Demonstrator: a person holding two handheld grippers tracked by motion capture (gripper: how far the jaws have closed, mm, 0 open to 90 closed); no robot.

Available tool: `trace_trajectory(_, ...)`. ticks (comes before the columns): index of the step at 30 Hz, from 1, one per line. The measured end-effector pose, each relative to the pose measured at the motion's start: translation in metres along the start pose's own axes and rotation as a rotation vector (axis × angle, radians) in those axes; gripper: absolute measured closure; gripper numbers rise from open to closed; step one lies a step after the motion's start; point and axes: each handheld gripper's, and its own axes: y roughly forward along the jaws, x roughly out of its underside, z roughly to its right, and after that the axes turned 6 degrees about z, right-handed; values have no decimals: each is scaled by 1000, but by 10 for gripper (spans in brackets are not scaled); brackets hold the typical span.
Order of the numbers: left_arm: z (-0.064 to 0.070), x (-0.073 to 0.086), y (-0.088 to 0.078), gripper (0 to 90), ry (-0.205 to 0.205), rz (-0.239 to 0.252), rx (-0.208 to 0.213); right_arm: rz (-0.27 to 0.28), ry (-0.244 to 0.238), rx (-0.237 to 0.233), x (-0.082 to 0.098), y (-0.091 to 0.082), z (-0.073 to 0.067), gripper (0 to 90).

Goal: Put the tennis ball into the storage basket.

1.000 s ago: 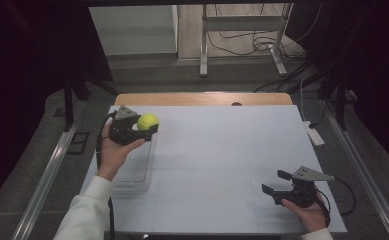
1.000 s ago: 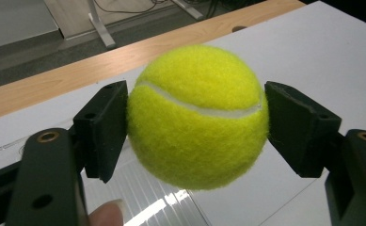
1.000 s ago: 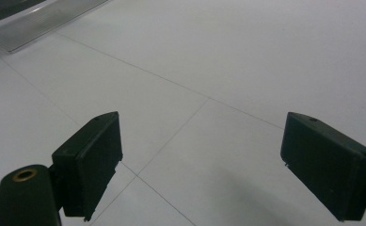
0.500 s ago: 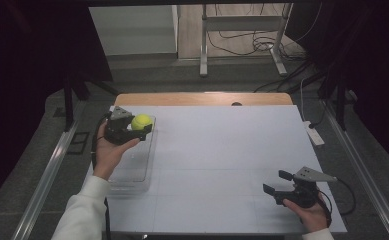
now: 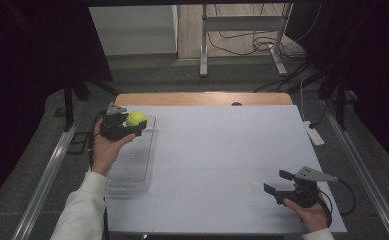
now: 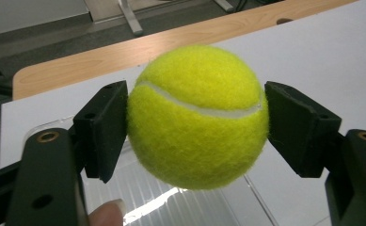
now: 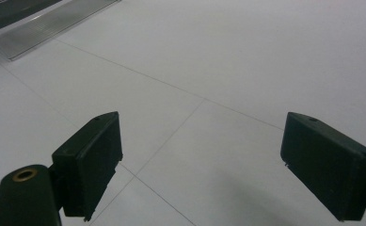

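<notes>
Your left tongs (image 5: 132, 126) were clamped on the tennis ball (image 5: 136, 118), one black pad pressed against each side of it. In the left gripper view the ball (image 6: 197, 115) sat squarely between the two pads, its white seam curving across the upper front, and a fingertip (image 6: 106, 212) showed at the bottom edge. You held the ball up above the far end of the clear plastic tray (image 5: 132, 170), which lay along the left edge of the white counter (image 5: 222, 165). Through the left gripper view the ribbed floor of the tray (image 6: 171, 202) showed right below the ball. Whether the ball touched the tray, I could not tell; it looked lifted off it.

Your right tongs (image 5: 278, 186) rested near the front right corner of the counter, well apart from the ball and the tray. Their jaws stood wide apart with nothing between them; in the right gripper view both pads (image 7: 91, 160) framed only the bare white surface with its thin grid lines.
</notes>
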Motion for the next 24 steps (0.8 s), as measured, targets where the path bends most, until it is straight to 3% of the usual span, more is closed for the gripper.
trace_trajectory(11, -12, -5, -2, 262, -18, -4, -44, 0, -3, -2, 0, 1, 0, 132)
trace_trajectory(24, -28, -4, 0, 262, -66, -11, -94, -1, -1, 0, 0, 0, 0, 131)
